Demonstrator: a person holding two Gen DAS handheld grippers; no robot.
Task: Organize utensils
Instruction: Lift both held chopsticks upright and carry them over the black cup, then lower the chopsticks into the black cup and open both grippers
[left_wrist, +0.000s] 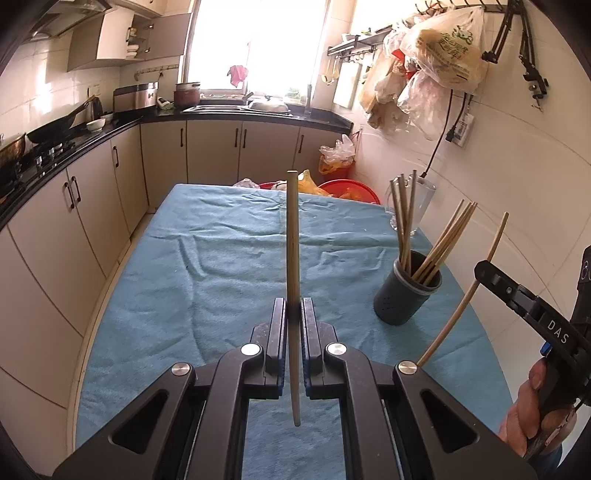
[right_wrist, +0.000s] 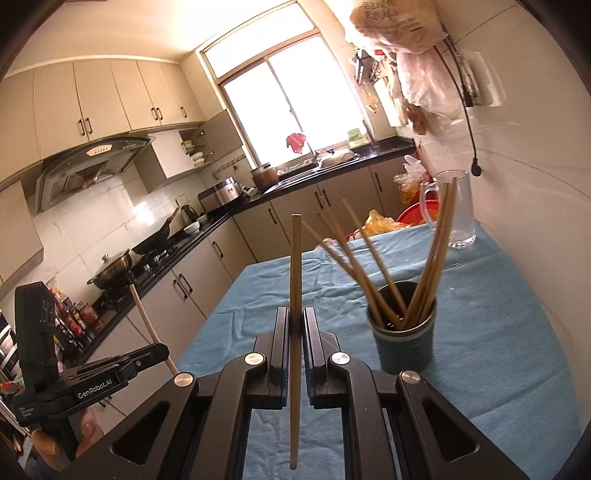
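Note:
My left gripper (left_wrist: 294, 308) is shut on a pale wooden chopstick (left_wrist: 292, 240) held upright above the blue tablecloth (left_wrist: 207, 266). My right gripper (right_wrist: 294, 317) is shut on a darker bamboo chopstick (right_wrist: 295, 266), also upright. A dark grey holder (left_wrist: 406, 291) with several chopsticks stands to the right of the left gripper; in the right wrist view the holder (right_wrist: 404, 343) is just right of the right gripper. The right gripper (left_wrist: 484, 271) shows at the right edge with its chopstick (left_wrist: 465, 295). The left gripper (right_wrist: 162, 349) shows at lower left with its chopstick (right_wrist: 147, 325).
A clear glass mug (right_wrist: 456, 210) stands at the table's far right corner by the wall; it also shows in the left wrist view (left_wrist: 410, 206). Red basins (left_wrist: 347, 190) and plastic bags sit beyond the table's far edge. Cabinets and a stove counter (left_wrist: 55, 147) run along the left.

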